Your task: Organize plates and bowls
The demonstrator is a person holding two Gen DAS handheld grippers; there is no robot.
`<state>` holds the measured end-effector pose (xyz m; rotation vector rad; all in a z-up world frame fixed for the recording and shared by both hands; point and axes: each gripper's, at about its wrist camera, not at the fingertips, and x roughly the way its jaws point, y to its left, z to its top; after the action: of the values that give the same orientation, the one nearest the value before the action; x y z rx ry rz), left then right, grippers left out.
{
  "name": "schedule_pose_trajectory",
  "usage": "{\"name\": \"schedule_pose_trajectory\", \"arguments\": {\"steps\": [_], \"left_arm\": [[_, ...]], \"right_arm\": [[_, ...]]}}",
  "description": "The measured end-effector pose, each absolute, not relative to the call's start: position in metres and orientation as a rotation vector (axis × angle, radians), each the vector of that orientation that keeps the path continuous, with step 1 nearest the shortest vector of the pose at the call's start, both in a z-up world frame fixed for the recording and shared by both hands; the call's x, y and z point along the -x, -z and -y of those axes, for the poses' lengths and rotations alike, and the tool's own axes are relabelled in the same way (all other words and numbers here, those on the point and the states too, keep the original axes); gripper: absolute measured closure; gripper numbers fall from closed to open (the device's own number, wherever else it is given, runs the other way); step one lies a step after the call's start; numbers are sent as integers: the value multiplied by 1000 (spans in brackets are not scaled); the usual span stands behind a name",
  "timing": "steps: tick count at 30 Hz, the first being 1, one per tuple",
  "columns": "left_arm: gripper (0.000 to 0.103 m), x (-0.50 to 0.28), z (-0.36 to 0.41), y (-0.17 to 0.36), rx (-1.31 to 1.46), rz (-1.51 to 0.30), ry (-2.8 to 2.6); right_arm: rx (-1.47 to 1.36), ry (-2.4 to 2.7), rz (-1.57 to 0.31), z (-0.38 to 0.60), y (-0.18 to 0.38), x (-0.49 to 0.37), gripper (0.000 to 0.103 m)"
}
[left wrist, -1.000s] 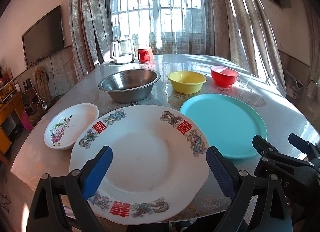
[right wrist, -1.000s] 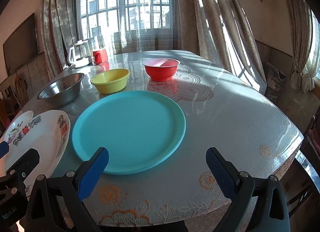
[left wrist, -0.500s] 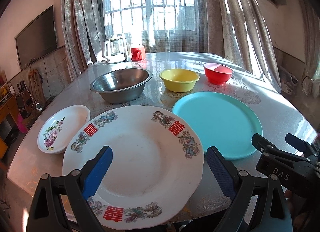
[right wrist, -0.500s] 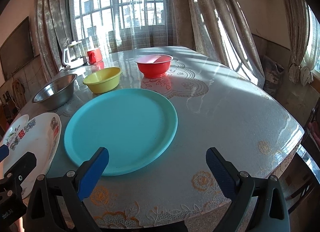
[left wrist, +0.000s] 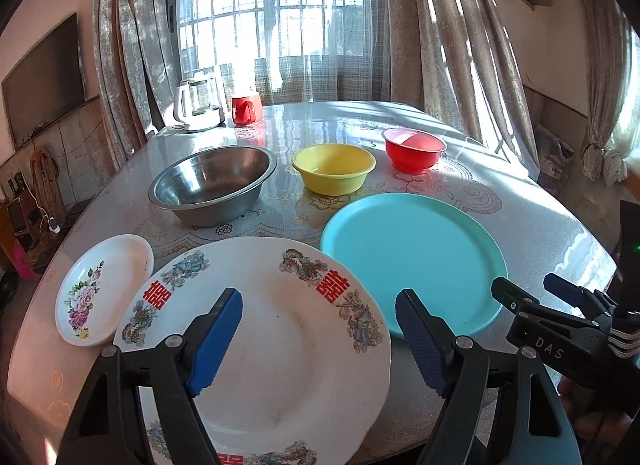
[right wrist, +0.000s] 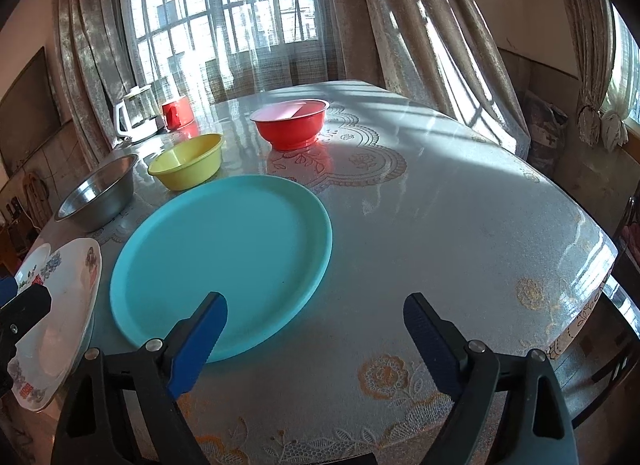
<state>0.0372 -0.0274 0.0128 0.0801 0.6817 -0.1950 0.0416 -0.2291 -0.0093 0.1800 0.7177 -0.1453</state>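
**Colours and patterns on the table**

The large plate [left wrist: 256, 329] is white, its rim printed with red double-happiness characters and blue-green dragon motifs. At its 10 o'clock the small dish [left wrist: 102, 289] is white with pink and purple flowers. At 2 o'clock the flat plate [left wrist: 412, 261] is plain turquoise. Beyond it, the steel bowl [left wrist: 212, 185] is bare silver-grey, the middle bowl [left wrist: 334, 173] solid yellow, the far bowl [left wrist: 414, 149] red. At 12 o'clock stand a white kettle [left wrist: 196, 107] and a red mug [left wrist: 246, 109]. The tablecloth [right wrist: 440, 225] is pale grey with gold lace-like floral prints. Both grippers' fingers [right wrist: 200, 341] carry blue pads on black frames.
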Motion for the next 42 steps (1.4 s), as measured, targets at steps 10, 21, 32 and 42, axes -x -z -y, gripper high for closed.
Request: {"name": "schedule_pose_trajectory", "arguments": {"steps": [10,21,32,42], "left_arm": [[64,-92,42,-22,-83,-791,372],[80,-159,54,-6,-88,-918,410],[83,-195,68,19,-131,-1016,421],[86,-192,84,21,-181,-995,440]], "right_arm": [[-181,89,-764,233,16,-67,39],[-143,96,-781,235,22,-78,62],[-134,86,-781,242,21,-85,83],[-74,141,-785,246,19,-96,92]]}}
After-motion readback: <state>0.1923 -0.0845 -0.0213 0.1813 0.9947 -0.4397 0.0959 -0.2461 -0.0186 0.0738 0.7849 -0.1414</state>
